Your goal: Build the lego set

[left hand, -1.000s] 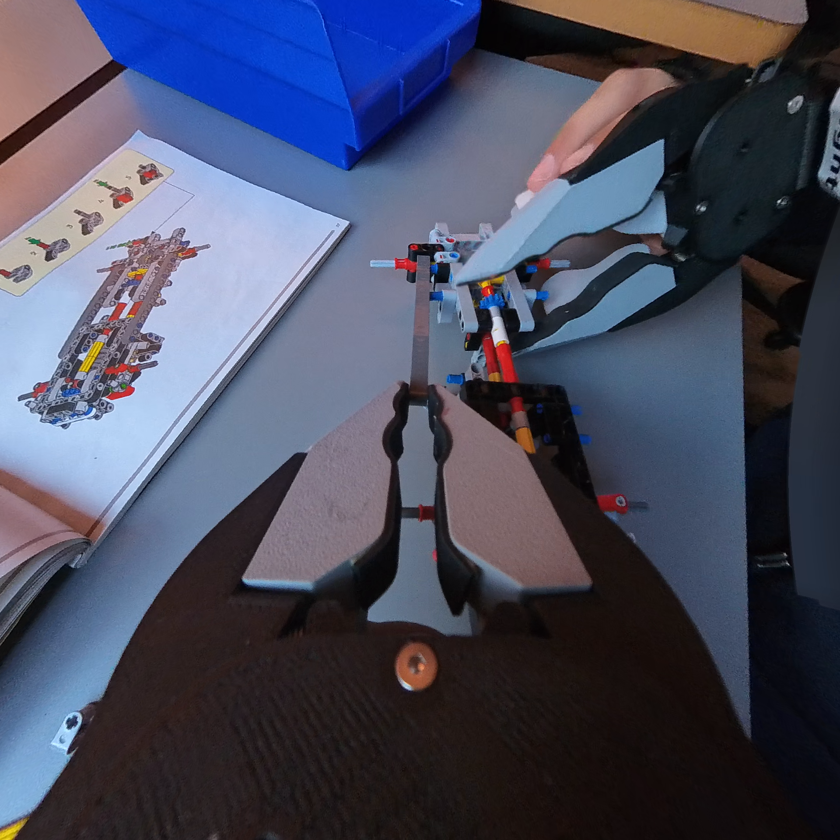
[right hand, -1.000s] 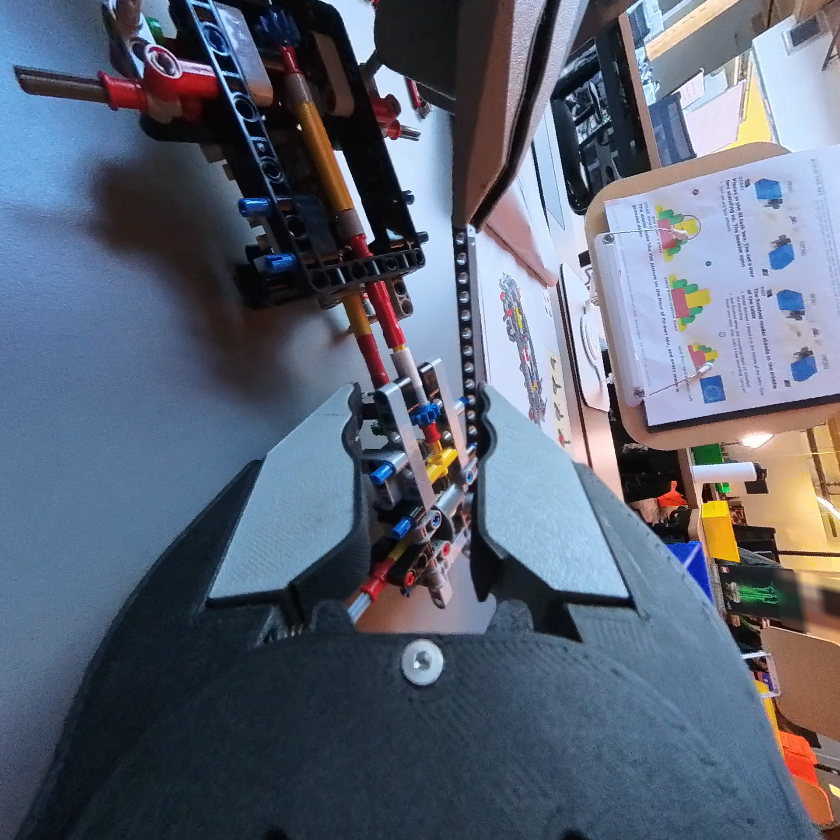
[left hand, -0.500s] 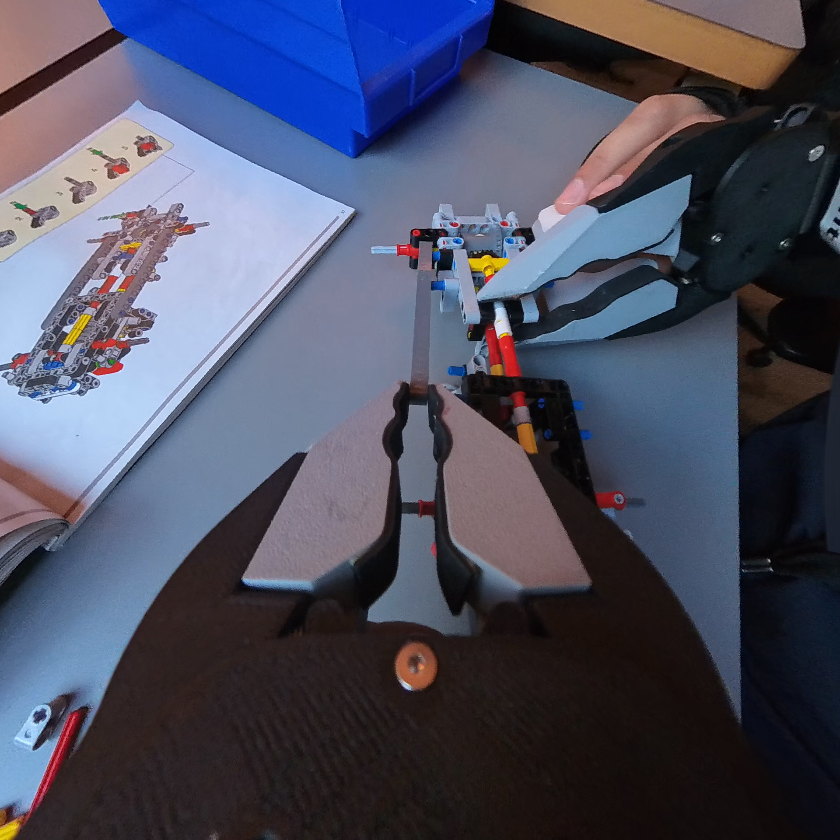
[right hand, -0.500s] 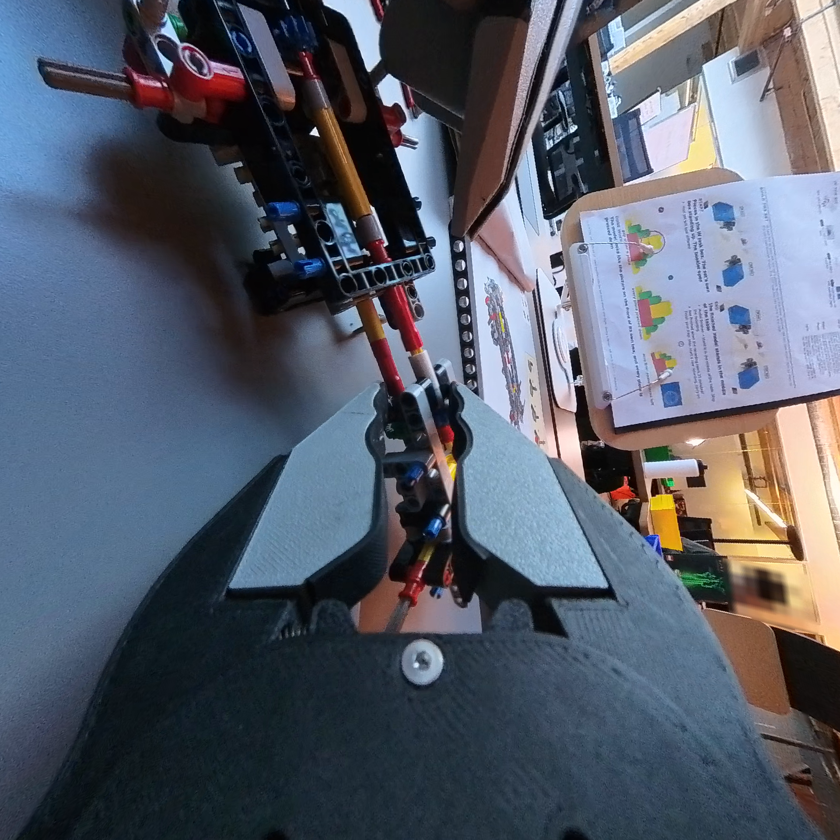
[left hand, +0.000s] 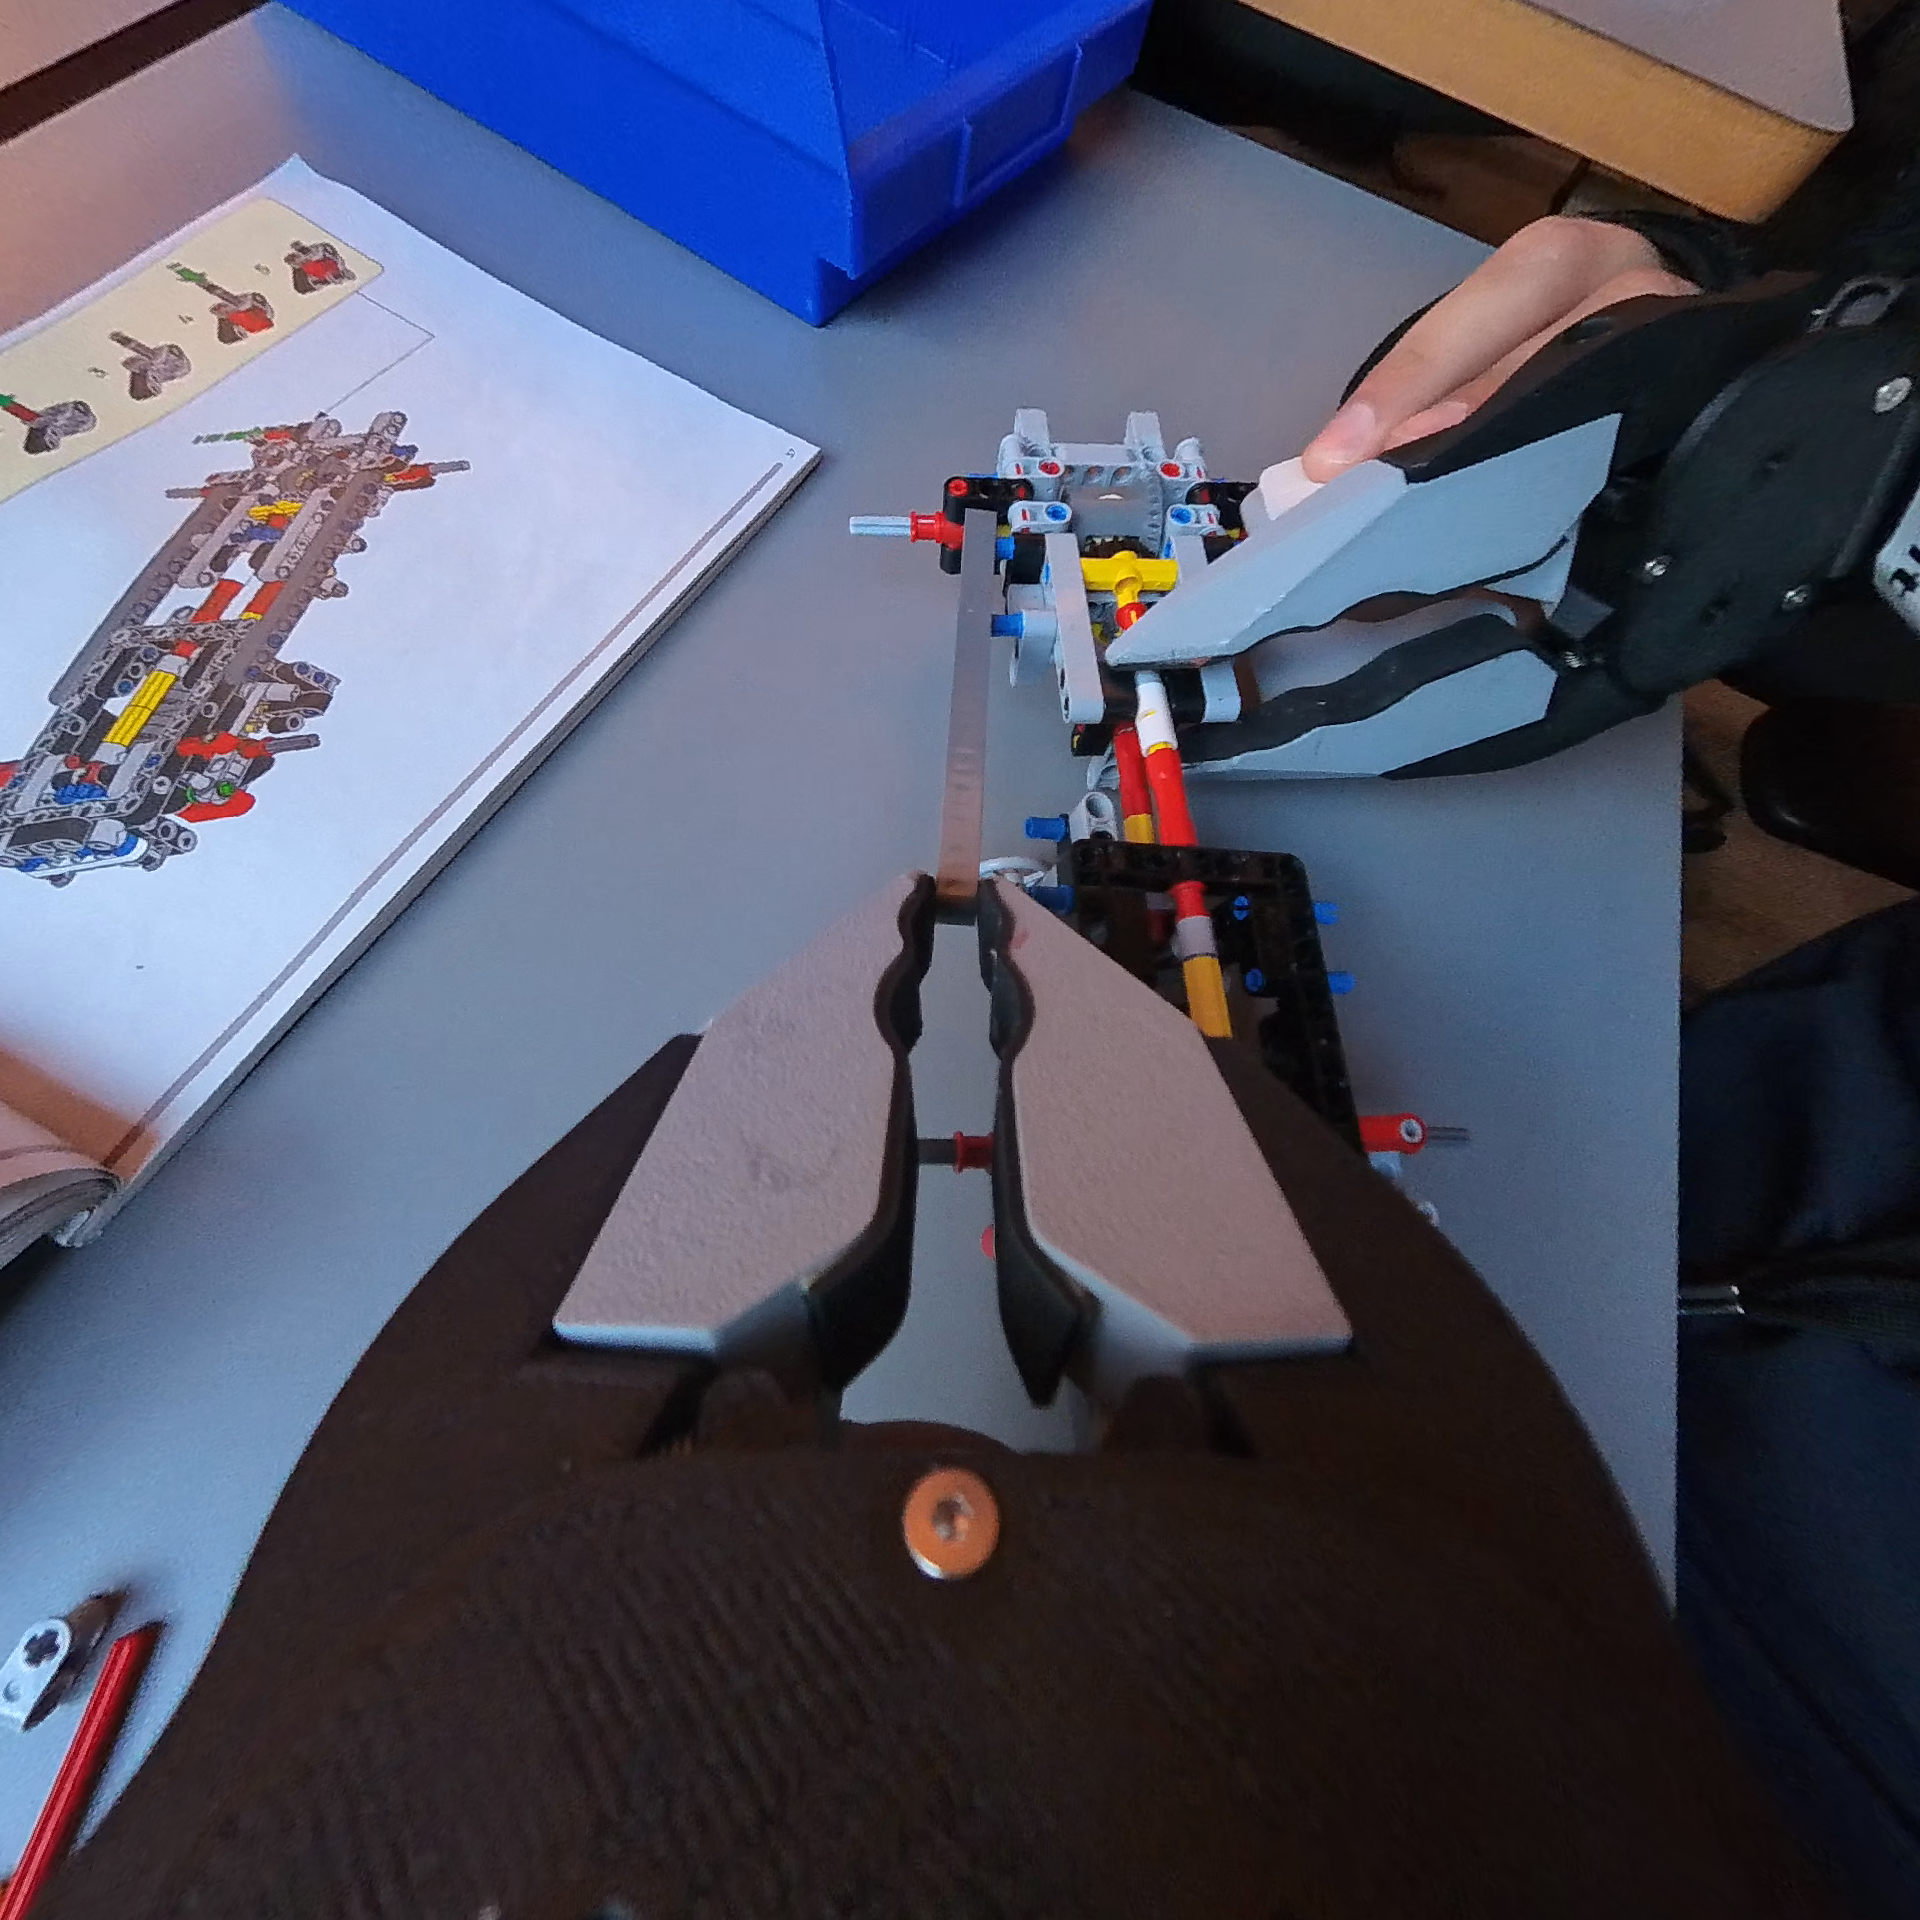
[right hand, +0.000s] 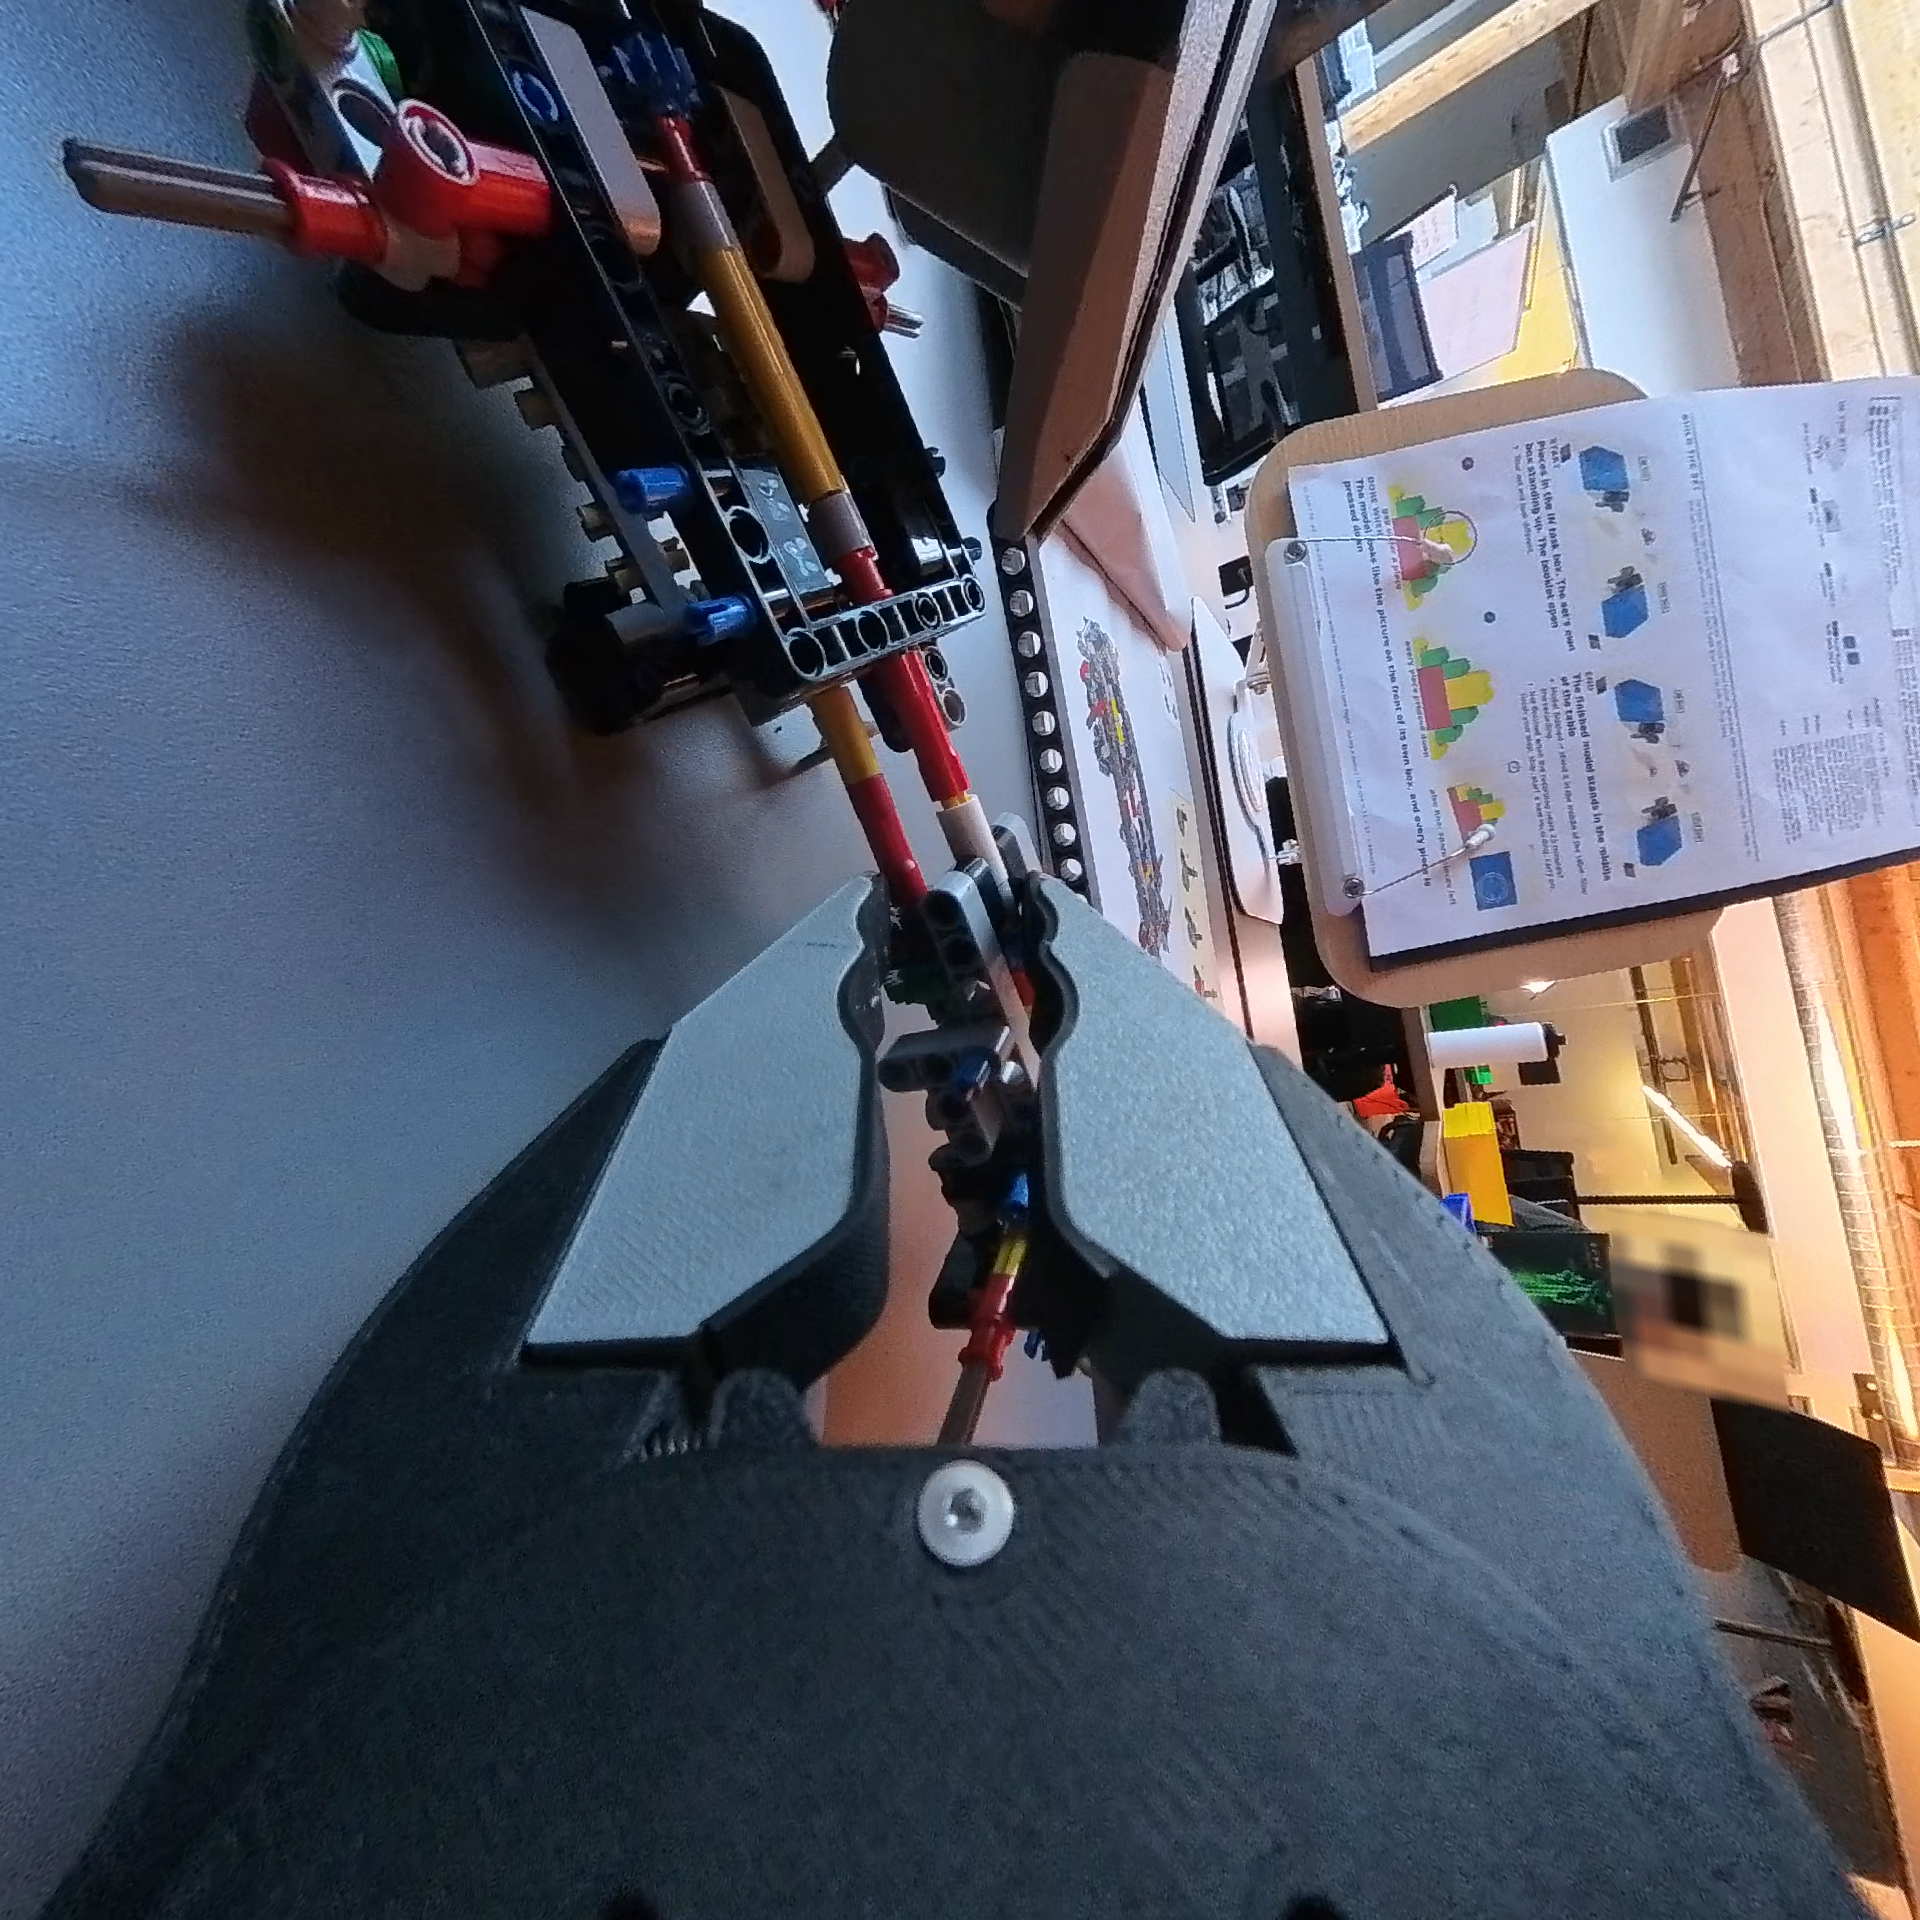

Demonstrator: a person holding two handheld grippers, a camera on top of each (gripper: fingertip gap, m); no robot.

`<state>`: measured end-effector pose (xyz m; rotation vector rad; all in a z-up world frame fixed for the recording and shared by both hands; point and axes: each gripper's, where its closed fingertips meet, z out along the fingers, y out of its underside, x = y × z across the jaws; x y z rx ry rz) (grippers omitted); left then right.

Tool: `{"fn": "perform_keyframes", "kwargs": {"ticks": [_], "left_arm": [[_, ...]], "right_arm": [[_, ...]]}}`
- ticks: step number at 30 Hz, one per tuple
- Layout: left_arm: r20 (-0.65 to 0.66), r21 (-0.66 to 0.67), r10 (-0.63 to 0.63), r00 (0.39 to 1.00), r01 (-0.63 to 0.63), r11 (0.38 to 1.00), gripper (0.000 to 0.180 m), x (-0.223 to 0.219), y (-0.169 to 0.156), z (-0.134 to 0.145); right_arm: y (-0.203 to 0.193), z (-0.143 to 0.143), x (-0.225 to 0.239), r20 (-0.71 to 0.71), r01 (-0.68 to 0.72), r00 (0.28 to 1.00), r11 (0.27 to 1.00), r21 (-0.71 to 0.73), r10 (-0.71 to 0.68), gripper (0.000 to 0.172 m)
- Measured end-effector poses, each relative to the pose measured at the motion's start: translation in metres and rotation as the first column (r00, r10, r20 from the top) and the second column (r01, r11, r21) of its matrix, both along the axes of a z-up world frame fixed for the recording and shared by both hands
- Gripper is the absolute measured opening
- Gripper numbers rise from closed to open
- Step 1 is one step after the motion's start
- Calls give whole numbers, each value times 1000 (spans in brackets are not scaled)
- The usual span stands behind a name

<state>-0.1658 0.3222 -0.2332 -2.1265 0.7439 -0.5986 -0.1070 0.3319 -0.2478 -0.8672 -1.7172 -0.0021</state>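
A brick-built chassis model lies on the grey table (left hand: 665, 831): a grey front section (left hand: 1101, 488), red and yellow axles (left hand: 1164, 790) and a black frame (left hand: 1278, 935). My left gripper (left hand: 956, 894) is shut on the near end of a long black holed beam (left hand: 966, 686). The beam's far end reaches the model's left side by a red bush. My right gripper (left hand: 1148, 701) comes in from the right, shut on the model's front section. In the right wrist view its pads (right hand: 1081, 956) press a grey and black part (right hand: 961, 925). The beam (right hand: 1039, 707) and the left gripper (right hand: 1023, 520) show beyond.
An open instruction booklet (left hand: 416, 623) lies at the left and a blue bin (left hand: 779, 135) stands at the back. Loose pieces (left hand: 52, 1652) and a red axle (left hand: 83, 1745) lie bottom left. A hand (left hand: 1475, 343) holds the right gripper. A clipboard with a sheet (right hand: 1610, 675) stands behind. Tip to tip, the grippers are about 7 cm apart. The red axle (left hand: 83, 1745) is about 20 cm from my left fingertips and 25 cm from my right.
My right gripper's jaws closed from wide apart onto the model's front section. My left gripper kept its hold on the long beam and moved little.
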Motion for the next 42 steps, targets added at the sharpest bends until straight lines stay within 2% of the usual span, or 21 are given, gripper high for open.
{"fn": "perform_keyframes", "kwargs": {"ticks": [17, 30, 35, 42], "left_arm": [[40, -32, -10, 999, 11, 999, 6, 1, 2, -2], [35, -23, 4, 999, -3, 1000, 6, 0, 6, -3], [1, 25, -9, 1000, 9, 1000, 6, 1, 7, 2], [34, 15, -15, 999, 15, 1000, 6, 3, 5, 7]], "right_arm": [[2, -1, 0, -8, 9, 1000, 1000, -28, -9, 21], [4, -1, 0, -7, 17, 1000, 1000, -24, -17, 21], [4, -1, 1, -8, 11, 1000, 999, -30, -11, 22], [3, -2, 1, -6, 10, 1000, 999, -47, -10, 20]]}}
